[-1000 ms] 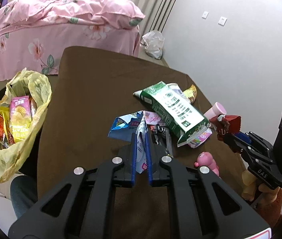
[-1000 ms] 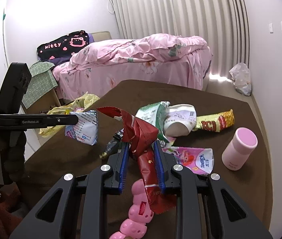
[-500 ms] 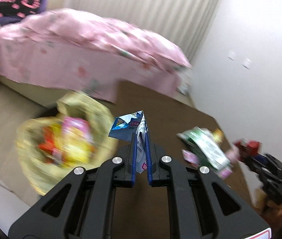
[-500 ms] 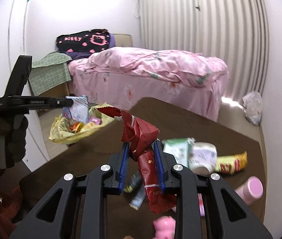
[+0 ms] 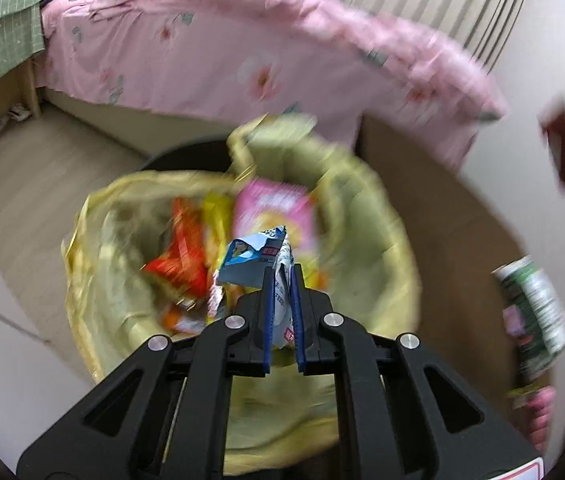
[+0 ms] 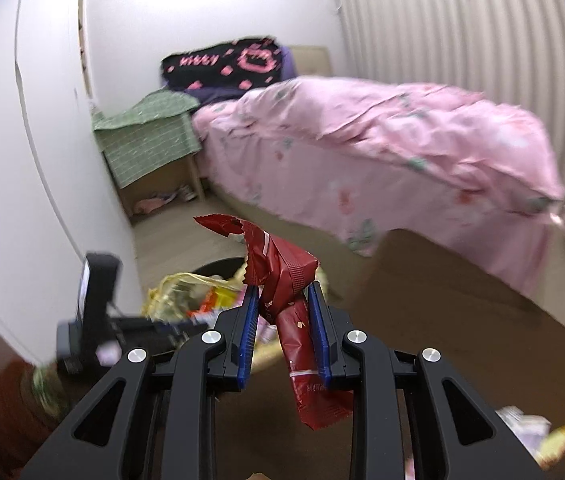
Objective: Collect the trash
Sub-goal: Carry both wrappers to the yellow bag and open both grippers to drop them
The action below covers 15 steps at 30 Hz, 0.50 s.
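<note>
fingers of the left gripper [image 5: 281, 276], clamped on the blue wrapper [image 5: 256, 254], have swung from the surface to over the yellow bag [image 5: 366, 240]. release looks next; the right gripper [image 6: 283, 300] pinches a red wrapper [image 6: 282, 268].

Brown surface [image 6: 462, 320] with a green-and-white carton [image 5: 536, 304] and blurred wrappers [image 6: 542, 432] at its near edge

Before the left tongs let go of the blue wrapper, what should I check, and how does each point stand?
1. Left tongs shut on the blue wrapper: ok.
2. Wrapper over the yellow bag mouth: ok.
3. Bag mouth open: ok.
4. Room left in the bag: ok, wrappers lie low inside.
5. Right tongs shut on the red wrapper: ok.
6. Right tongs over the bag: not ok, beside it above the table.
</note>
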Tool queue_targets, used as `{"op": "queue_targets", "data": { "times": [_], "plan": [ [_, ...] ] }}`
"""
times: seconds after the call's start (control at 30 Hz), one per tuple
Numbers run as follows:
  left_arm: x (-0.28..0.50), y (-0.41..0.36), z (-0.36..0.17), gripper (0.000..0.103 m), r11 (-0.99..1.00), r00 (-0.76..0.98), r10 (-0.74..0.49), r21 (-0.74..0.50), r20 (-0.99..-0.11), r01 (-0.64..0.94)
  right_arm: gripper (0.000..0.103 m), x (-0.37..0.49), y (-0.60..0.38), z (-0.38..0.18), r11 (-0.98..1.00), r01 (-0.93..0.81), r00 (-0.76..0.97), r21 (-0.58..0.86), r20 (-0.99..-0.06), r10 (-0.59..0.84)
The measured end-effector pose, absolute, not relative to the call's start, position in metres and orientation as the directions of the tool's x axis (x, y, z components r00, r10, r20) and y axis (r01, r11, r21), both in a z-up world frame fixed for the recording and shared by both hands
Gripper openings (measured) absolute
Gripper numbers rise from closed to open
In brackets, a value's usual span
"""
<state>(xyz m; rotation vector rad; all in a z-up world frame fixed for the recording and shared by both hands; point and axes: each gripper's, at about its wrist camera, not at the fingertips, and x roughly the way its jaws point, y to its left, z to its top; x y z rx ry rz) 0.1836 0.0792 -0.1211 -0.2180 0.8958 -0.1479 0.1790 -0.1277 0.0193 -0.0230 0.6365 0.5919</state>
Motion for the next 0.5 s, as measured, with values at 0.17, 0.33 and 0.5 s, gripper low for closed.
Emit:
{"op": "queue_targets", "data": {
  "times": [0.17, 0.33, 0.5],
  "plan": [
    [0.178, 0.098, -0.134, 0.007, 0.965, 0.616, -0.185, -0.26, -0.766, -0.034, 0.024, 0.222, -0.08, -0.01, 0.792, -0.561, 0.537, 0.24, -0.622, 0.57],
    [0.176, 0.11, -0.134, 0.007, 0.955, 0.628, -0.183, -0.289, -0.756, -0.069, 0.024, 0.258, -0.051, -0.052, 0.766, -0.519, 0.406, 0.38, -0.679, 0.612],
    [0.178, 0.12, -0.134, 0.007, 0.938, 0.635, -0.196, -0.331, -0.747, -0.1, 0.024, 0.272, -0.04, -0.088, 0.803, -0.482, 0.343, 0.351, -0.768, 0.542]
  ]
}}
